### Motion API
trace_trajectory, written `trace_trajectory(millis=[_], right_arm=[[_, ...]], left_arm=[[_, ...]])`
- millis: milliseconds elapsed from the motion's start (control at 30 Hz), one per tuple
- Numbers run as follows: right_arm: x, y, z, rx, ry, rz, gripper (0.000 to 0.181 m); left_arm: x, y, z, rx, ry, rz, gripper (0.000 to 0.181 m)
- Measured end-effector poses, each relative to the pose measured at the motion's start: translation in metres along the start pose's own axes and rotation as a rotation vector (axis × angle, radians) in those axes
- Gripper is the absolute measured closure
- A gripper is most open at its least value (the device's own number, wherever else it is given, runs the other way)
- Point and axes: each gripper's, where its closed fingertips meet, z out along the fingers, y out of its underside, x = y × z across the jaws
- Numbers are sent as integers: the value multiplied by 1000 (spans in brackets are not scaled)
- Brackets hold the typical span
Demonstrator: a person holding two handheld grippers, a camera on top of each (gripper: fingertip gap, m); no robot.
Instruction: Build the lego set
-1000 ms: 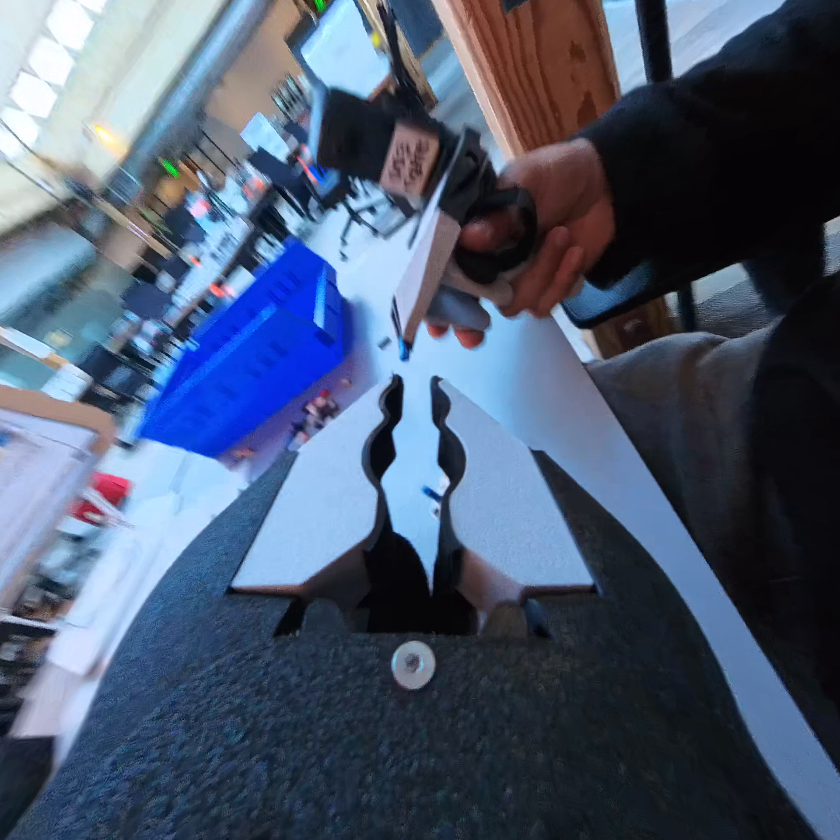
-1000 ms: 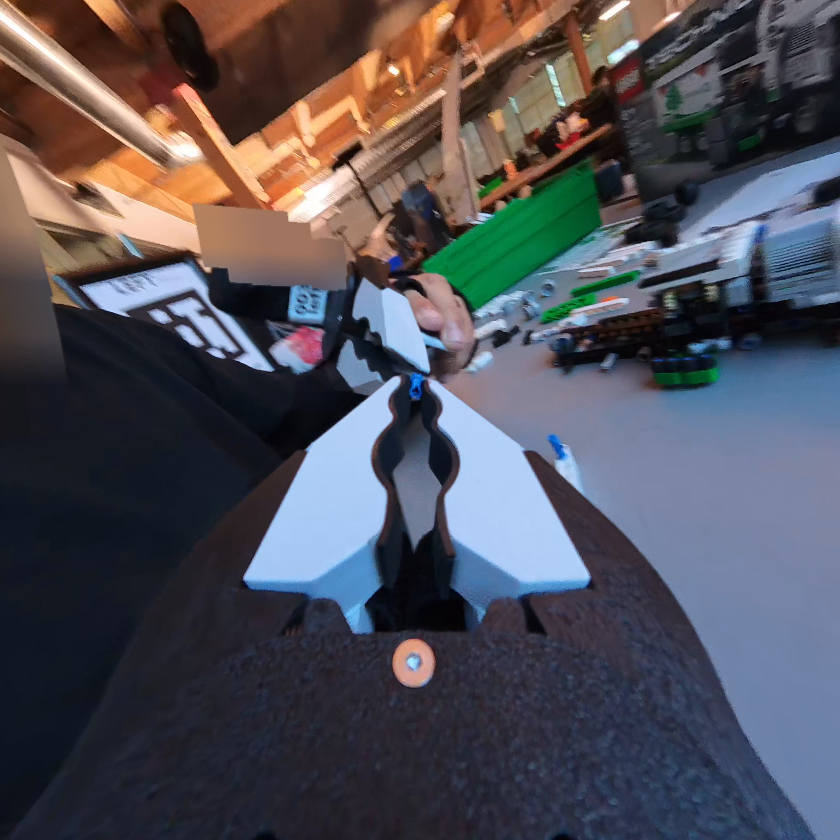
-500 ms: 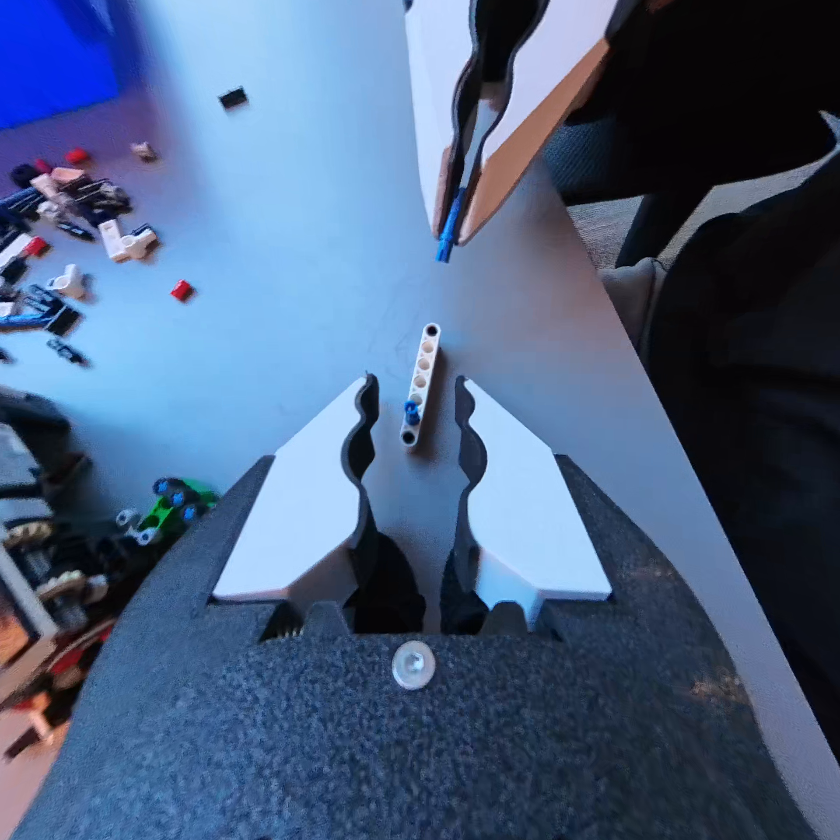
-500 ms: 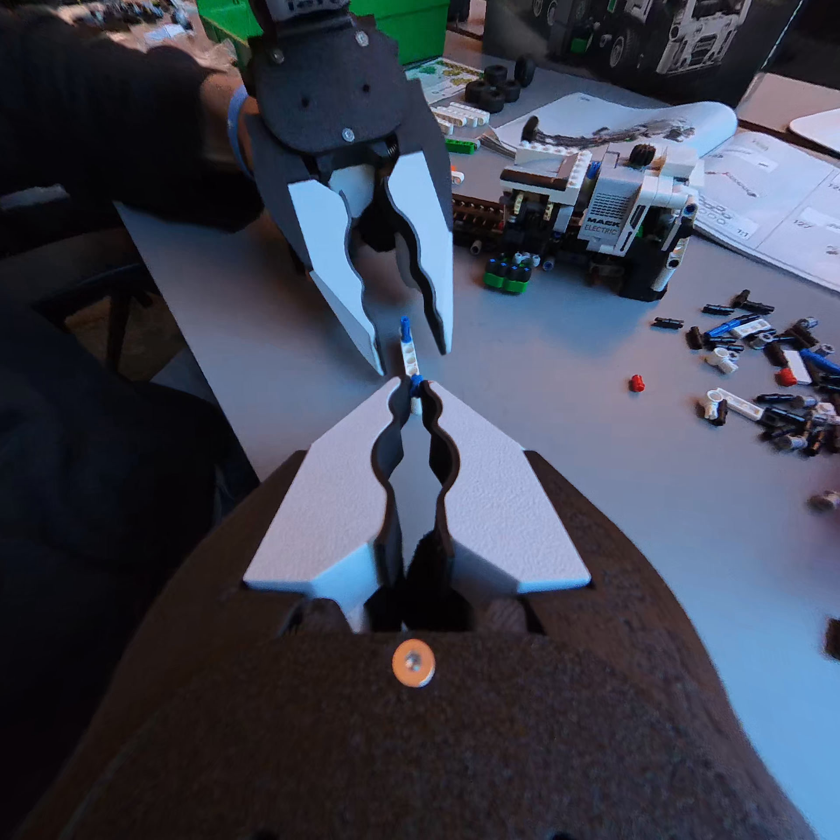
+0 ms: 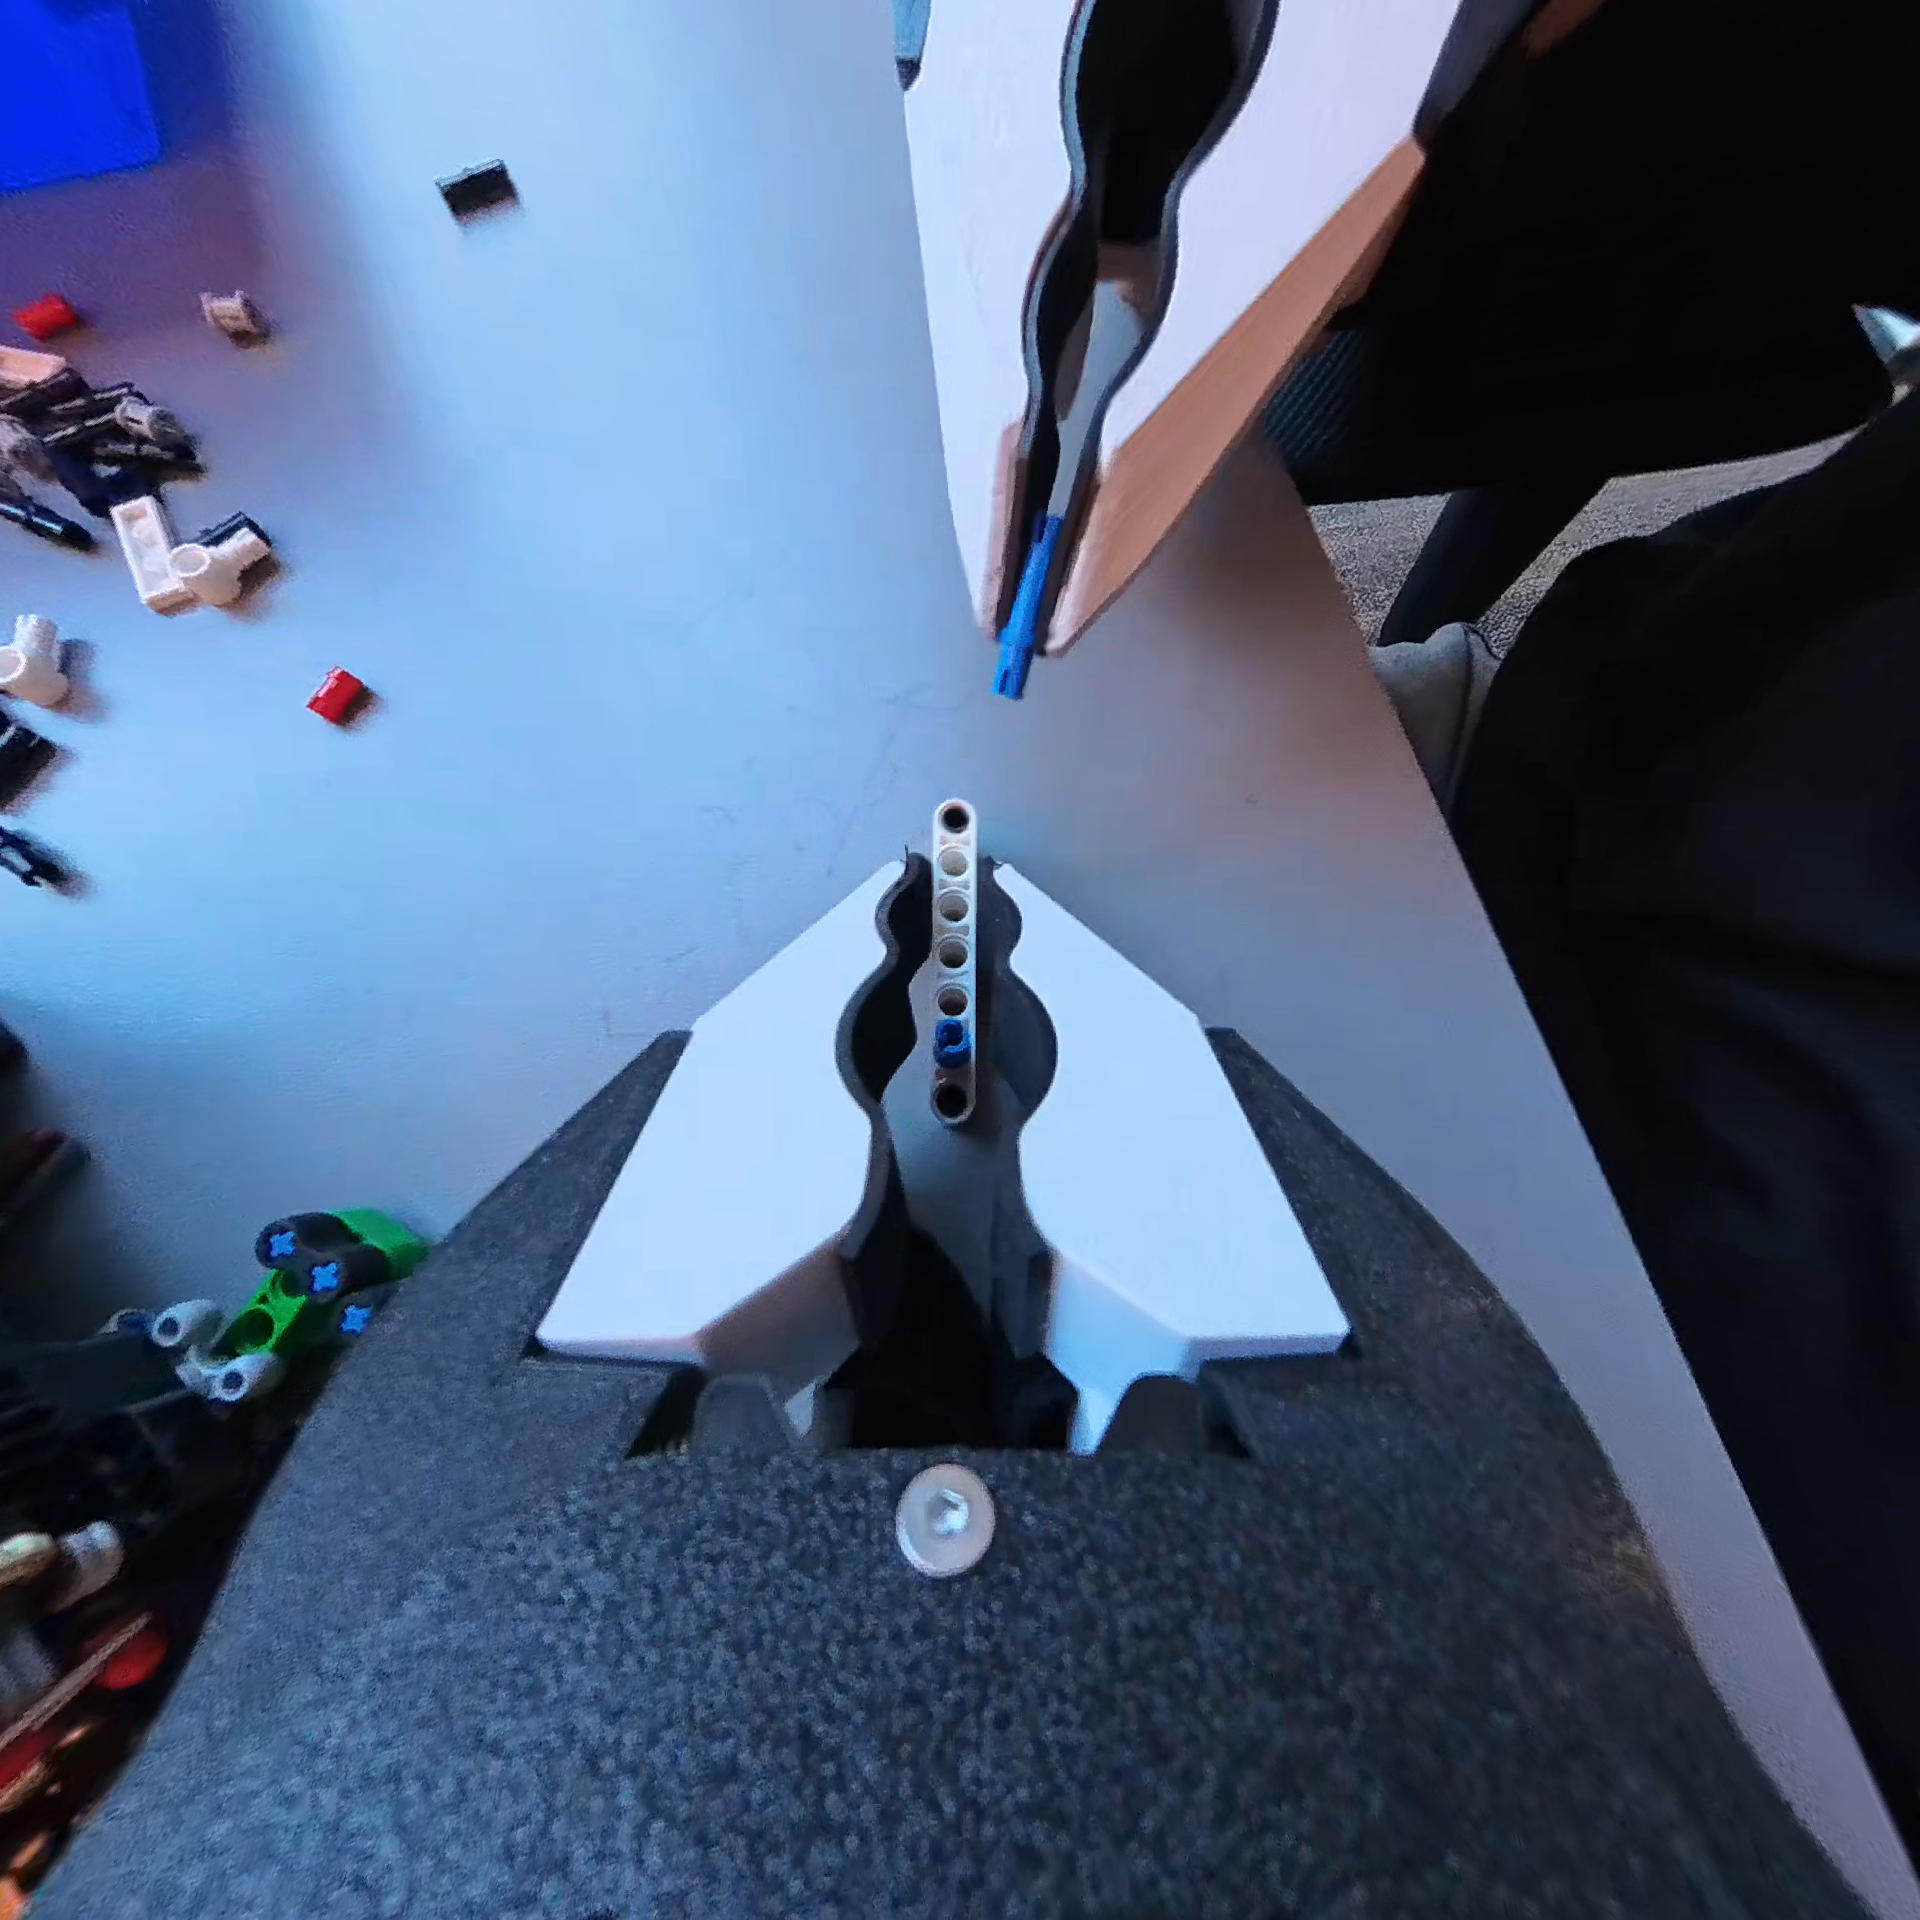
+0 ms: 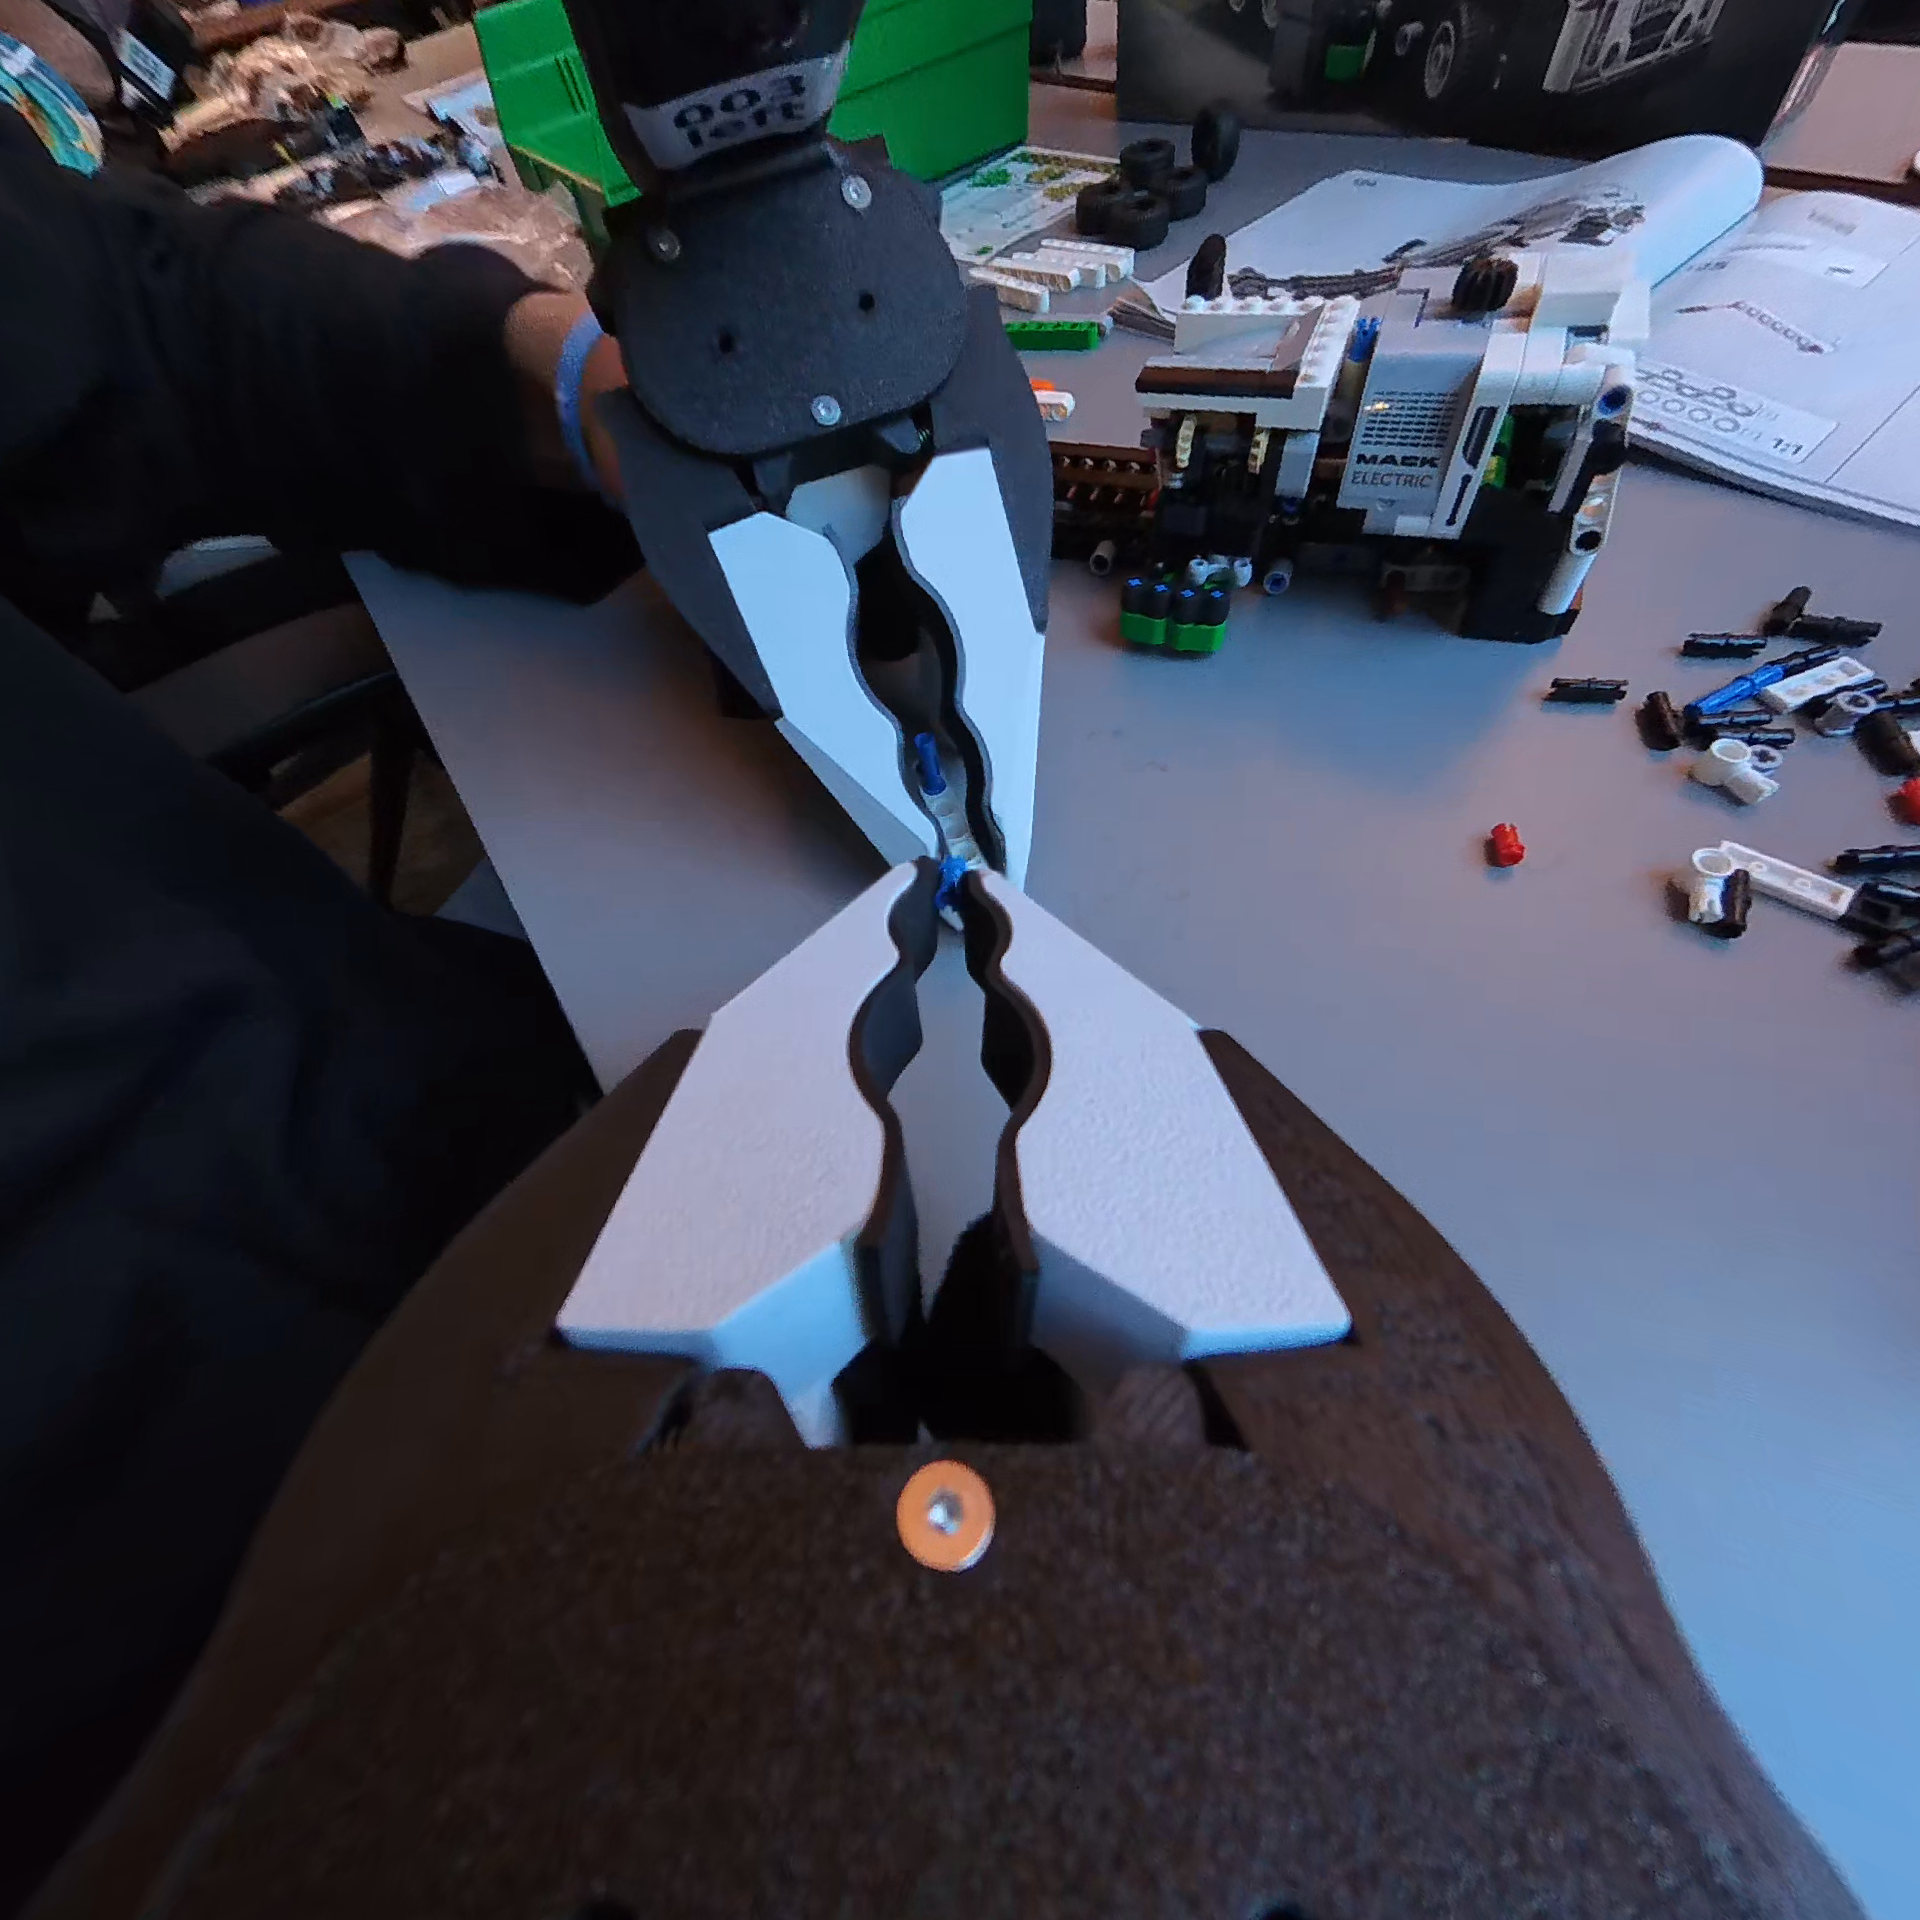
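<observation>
A white beam with a row of holes (image 5: 954, 935) lies along the grey table, with a short blue pin (image 5: 949, 1042) in one of its holes. My left gripper (image 5: 951, 862) is shut on this beam, and only the beam's far end sticks out past the tips. My right gripper (image 5: 1023, 639) hangs just beyond it, shut on a long blue pin (image 5: 1021, 613) that points down at the table. In the right wrist view my right gripper (image 6: 940, 881) holds the blue pin (image 6: 948, 883) tip to tip with the left gripper (image 6: 961, 831) and the beam (image 6: 951, 810).
A half-built white and black truck (image 6: 1382, 447) stands at the back with a green and black piece (image 6: 1174, 613) before it. Loose parts (image 6: 1766, 727) and a red piece (image 6: 1503, 844) lie right. A booklet (image 6: 1766, 343), tires (image 6: 1143, 197) and a green bin (image 6: 935, 83) are behind. The table edge (image 5: 1455, 831) is close. One gripper's finger ends stand about 5 cm off the other's. The red piece (image 6: 1503, 844) is about equally far from each gripper, around 12 cm. It turns up in the left wrist view (image 5: 334, 696) as well.
The left gripper has moved forward over the beam and closed on it; it was open around it before. The right gripper still holds the blue pin just beyond it.
</observation>
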Motion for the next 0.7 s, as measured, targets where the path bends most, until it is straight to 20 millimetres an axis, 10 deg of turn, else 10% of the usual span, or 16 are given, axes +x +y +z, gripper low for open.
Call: trace_trajectory(millis=[700], right_arm=[[-1,18,25,-663,-237,-500,178]], left_arm=[[5,-1,2,-1,-1,30,175]])
